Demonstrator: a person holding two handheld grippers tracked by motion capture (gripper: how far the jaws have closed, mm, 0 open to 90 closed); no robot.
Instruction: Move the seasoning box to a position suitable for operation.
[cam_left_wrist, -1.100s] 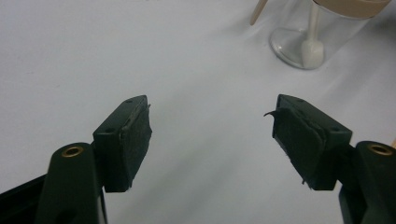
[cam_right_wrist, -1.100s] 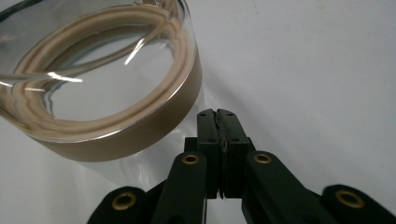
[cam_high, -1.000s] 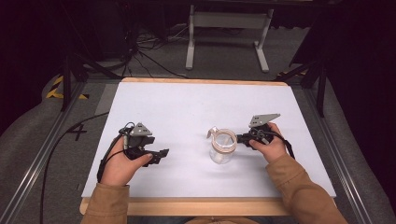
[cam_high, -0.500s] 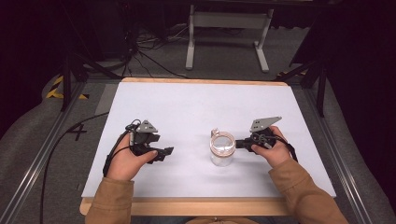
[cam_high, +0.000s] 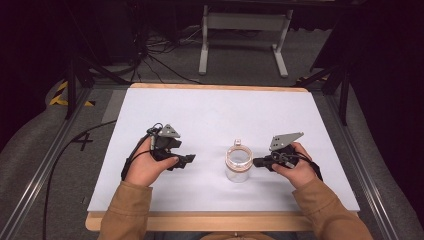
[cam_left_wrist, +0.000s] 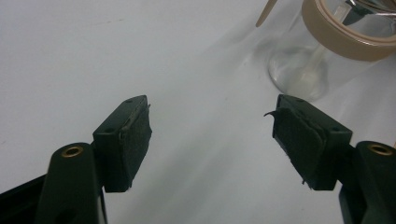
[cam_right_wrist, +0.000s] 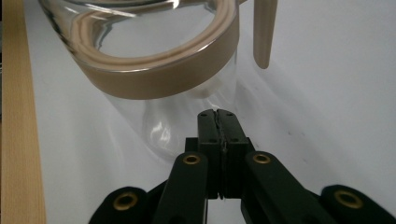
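Upright, the clear glass jar (cam_high: 237, 164), seemingly tan-rimmed, stands between left fingers (cam_left_wrist: 126, 140) apart, right fingers (cam_right_wrist: 208, 135) together.

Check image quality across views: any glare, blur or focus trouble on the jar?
High view: sharp table, dark surroundings. Left gripper view: glass jar soft, pads crisp. Right gripper view: the jar near, distorted, with bright rim highlights; shut right gripper in focus.

Lab or studio recording bay: white-topped table (cam_high: 215, 115) on metal rails, dark curtained surround, cables (cam_high: 150, 47) and a stand (cam_high: 245, 22) on grey floor beyond the grippers.
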